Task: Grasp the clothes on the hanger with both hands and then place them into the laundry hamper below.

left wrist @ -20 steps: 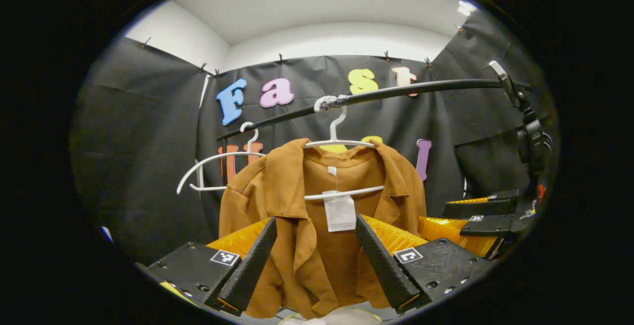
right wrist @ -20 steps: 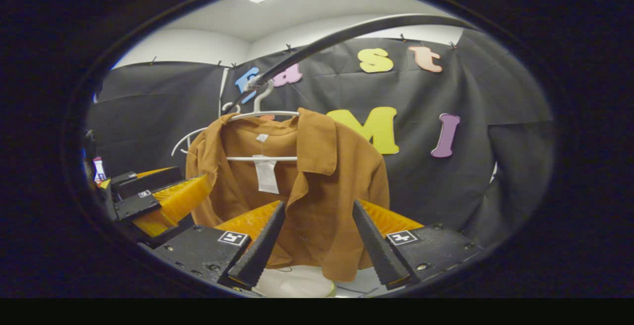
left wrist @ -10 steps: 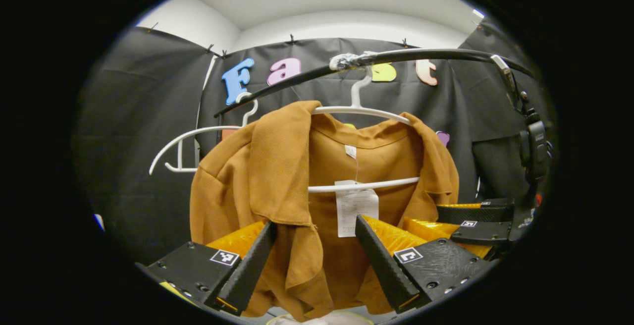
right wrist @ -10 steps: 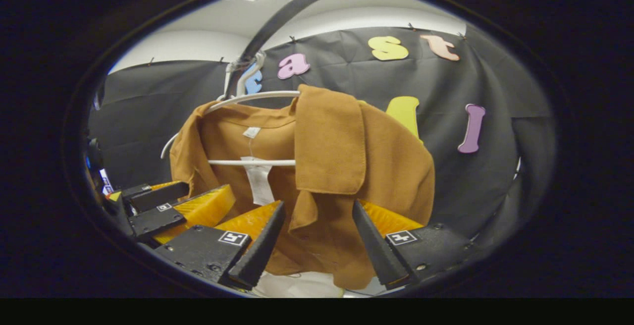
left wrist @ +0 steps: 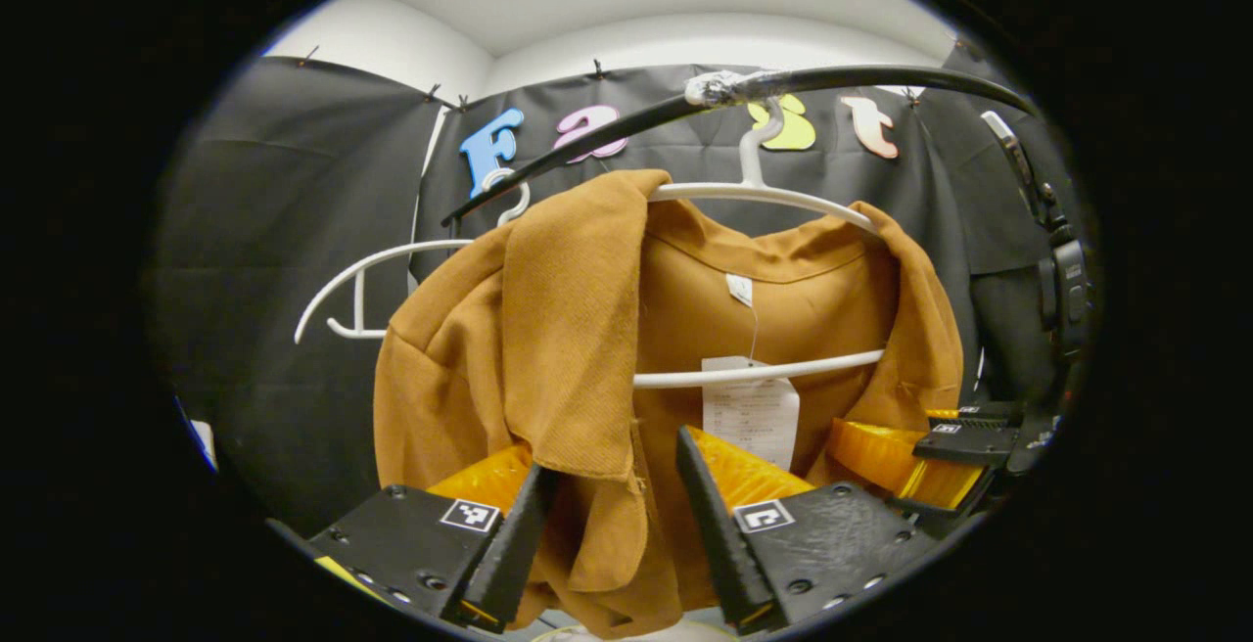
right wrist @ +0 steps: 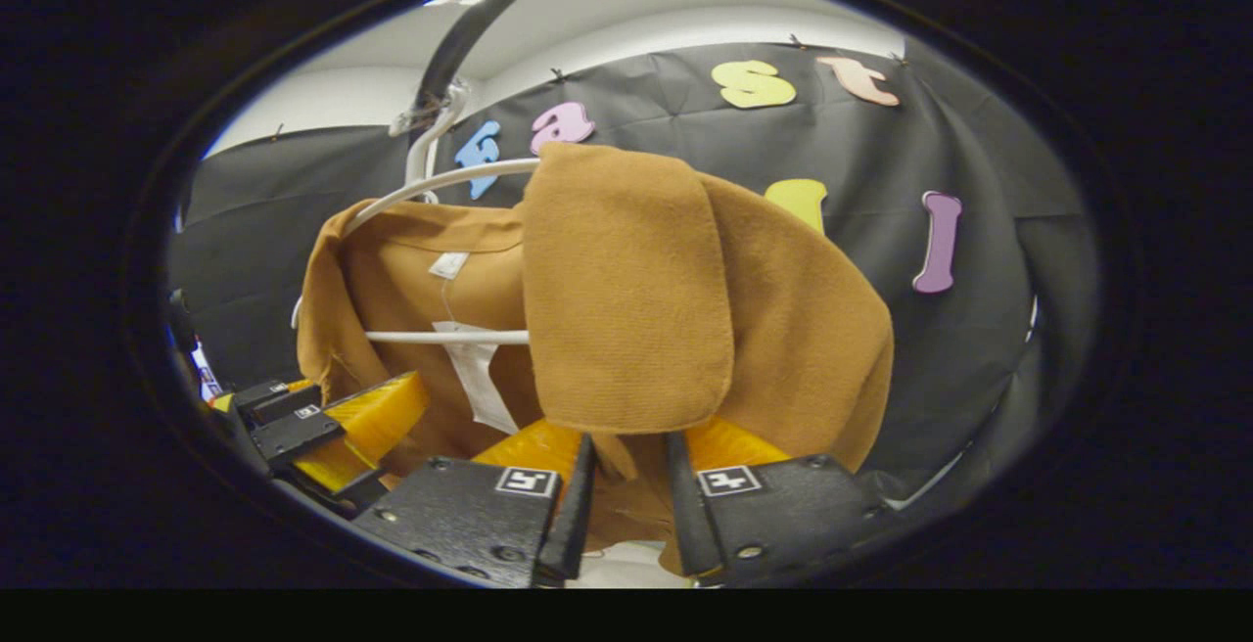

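Observation:
A brown shirt (left wrist: 783, 299) hangs open-fronted on a white hanger (left wrist: 764, 194) hooked over a black rail (left wrist: 861, 79). My left gripper (left wrist: 612, 456) is open, its fingers on either side of the shirt's left front edge under the folded lapel. The right gripper (left wrist: 964, 438) shows at the shirt's far side. In the right gripper view the shirt (right wrist: 626, 290) fills the middle on its hanger (right wrist: 440, 182). My right gripper (right wrist: 629, 441) has narrowed to a small gap around the fabric below the other lapel. The left gripper (right wrist: 323, 417) sits lower left.
A second, bare white hanger (left wrist: 362, 270) hangs on the same rail to the left. A paper tag (left wrist: 749, 407) dangles inside the shirt's neck. Something pale (right wrist: 617, 564) lies below the shirt's hem. Black cloth walls close in behind.
Both grippers have moved in and up toward the shirt, which now looks larger. The right gripper's fingers have drawn much closer together around the fabric; the left's have narrowed slightly.

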